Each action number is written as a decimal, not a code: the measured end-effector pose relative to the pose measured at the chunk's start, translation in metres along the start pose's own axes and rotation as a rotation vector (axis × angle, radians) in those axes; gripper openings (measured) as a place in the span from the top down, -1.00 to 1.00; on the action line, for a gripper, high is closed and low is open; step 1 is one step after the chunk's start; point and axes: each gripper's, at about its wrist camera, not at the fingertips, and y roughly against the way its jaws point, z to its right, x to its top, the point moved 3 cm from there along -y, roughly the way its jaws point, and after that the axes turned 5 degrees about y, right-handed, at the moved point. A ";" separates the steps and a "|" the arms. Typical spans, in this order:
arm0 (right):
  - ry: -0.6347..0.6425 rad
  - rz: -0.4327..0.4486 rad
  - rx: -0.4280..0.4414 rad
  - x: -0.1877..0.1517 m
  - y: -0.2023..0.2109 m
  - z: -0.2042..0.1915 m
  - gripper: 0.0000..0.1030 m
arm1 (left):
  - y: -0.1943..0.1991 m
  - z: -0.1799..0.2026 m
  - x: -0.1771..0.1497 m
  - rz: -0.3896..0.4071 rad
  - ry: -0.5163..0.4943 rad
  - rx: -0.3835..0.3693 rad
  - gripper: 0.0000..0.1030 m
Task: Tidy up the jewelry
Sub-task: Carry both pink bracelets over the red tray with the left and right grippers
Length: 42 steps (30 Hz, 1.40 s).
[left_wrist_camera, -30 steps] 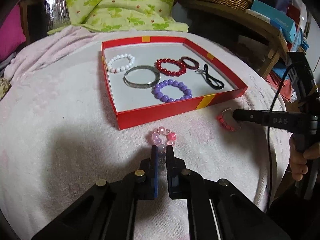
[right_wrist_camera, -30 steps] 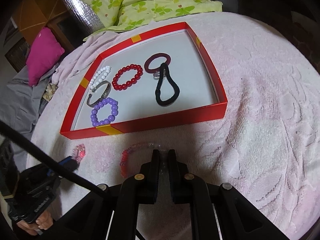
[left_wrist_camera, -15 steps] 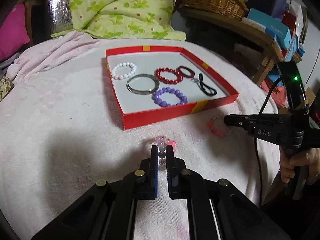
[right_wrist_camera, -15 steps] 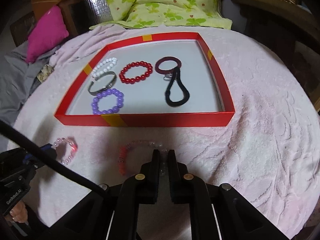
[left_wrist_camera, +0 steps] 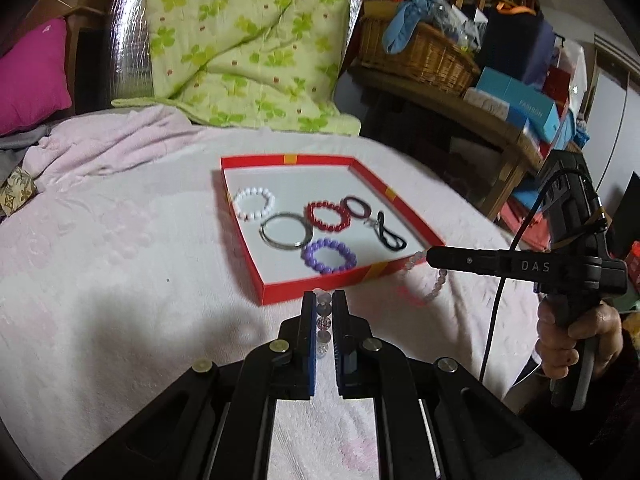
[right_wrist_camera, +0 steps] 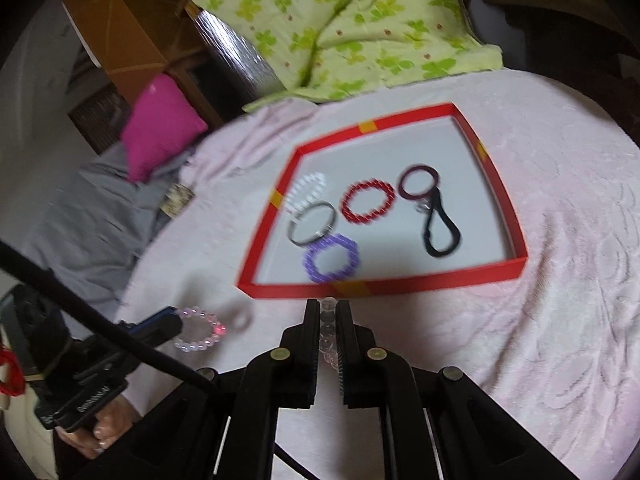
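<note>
While both tools hang above the pink blanket point(left_wrist_camera: 120, 264) in front of the red tray point(left_wrist_camera: 320, 286), each is clenched on a bead bracelet. Left tool point(left_wrist_camera: 323, 300) pinches pale pink beads point(right_wrist_camera: 200, 330); right tool point(right_wrist_camera: 329, 308) grips a clear-and-red strand point(left_wrist_camera: 430, 286), blurred, apparently dangling. Five bracelets lie inside the tray.

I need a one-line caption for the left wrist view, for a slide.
Both grippers, left and right, hold pale beaded bracelets near the red tray of sorted jewelry.
</note>
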 end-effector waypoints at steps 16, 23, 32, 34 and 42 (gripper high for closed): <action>-0.079 0.106 0.076 0.012 0.008 0.002 0.83 | 0.010 -0.002 0.014 0.076 0.011 -0.034 0.85; -0.128 0.147 0.074 0.019 0.014 0.013 0.83 | 0.009 0.009 0.018 0.109 -0.018 -0.050 0.85; -0.186 0.158 0.066 0.026 0.013 0.029 0.83 | -0.004 0.018 0.026 0.101 -0.043 -0.040 0.85; -0.198 0.165 0.060 0.028 0.013 0.033 0.83 | -0.005 0.019 0.028 0.104 -0.041 -0.042 0.85; -0.223 0.154 0.046 0.041 -0.002 0.045 0.83 | -0.016 0.015 0.046 0.093 -0.017 -0.032 0.85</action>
